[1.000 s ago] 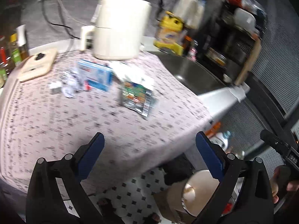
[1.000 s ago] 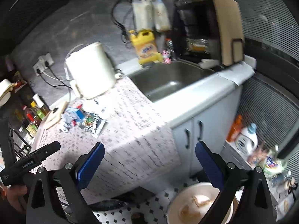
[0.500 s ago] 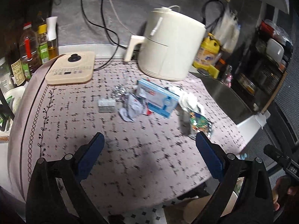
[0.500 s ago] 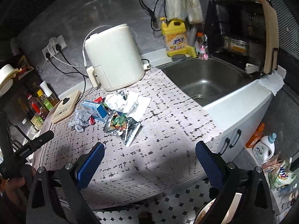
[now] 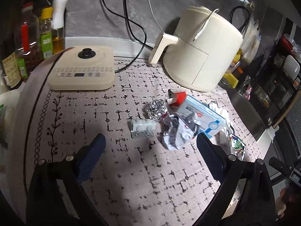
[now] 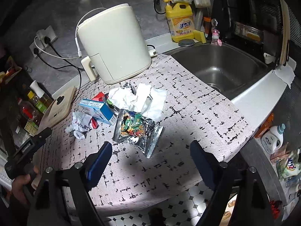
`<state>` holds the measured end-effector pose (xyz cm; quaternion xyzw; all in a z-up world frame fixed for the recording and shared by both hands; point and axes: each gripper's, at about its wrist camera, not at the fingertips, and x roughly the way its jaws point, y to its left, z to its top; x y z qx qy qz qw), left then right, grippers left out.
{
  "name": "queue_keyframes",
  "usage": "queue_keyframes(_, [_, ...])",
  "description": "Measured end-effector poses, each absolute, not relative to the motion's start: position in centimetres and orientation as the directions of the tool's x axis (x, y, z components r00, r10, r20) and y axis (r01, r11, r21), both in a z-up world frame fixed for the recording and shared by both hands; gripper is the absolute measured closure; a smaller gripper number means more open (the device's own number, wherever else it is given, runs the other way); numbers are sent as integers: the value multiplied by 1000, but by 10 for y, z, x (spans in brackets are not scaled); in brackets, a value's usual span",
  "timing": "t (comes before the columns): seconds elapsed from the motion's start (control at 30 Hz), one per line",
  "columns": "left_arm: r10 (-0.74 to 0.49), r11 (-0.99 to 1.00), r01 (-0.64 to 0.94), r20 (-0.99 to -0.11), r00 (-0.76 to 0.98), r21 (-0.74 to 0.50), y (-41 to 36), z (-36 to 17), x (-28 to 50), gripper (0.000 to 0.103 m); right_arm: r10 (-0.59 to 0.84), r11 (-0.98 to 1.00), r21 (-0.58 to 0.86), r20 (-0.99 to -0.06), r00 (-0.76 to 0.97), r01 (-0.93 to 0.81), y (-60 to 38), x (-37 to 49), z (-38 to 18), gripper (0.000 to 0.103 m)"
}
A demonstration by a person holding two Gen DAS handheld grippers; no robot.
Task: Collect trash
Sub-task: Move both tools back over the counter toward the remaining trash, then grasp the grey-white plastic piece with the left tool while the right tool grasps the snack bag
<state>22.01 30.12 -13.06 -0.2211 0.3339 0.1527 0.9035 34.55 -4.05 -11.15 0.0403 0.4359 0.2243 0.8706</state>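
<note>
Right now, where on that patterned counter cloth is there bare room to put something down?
The near strip of the patterned cloth, between the silver snack wrapper and the steel sink. It is crowded from the cream air fryer to the blue-white carton.

The yellow detergent bottle [image 6: 181,23], far ahead and right of the right gripper [image 6: 150,155] behind the sink, carries Chinese characters followed by "28". The other labels, among them the blue box [image 6: 97,111] ahead-left, are too small to read.
</note>
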Motion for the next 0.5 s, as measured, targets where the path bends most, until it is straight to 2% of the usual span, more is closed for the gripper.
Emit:
queue_keyframes(0.23, [60,886,-376,-734,676,-273,325,-154,262,33,372,923,245,-758,535,-295,-28,341,-115,25])
queue_keyframes(0.4, [30,900,-350,-763,646,-261,331,-171,283,36,332,942,237,-771,544,-238,-29,342,-118,27])
queue_keyframes(0.47, [13,904,-337,-772,636,-263,330,-176,288,42,319,947,233,-774,547,-222,-29,342,-118,27])
queue_keyframes(0.5, [5,907,-330,-778,629,-262,329,-178,291,51,315,948,231,-775,548,-218,-29,342,-118,27])
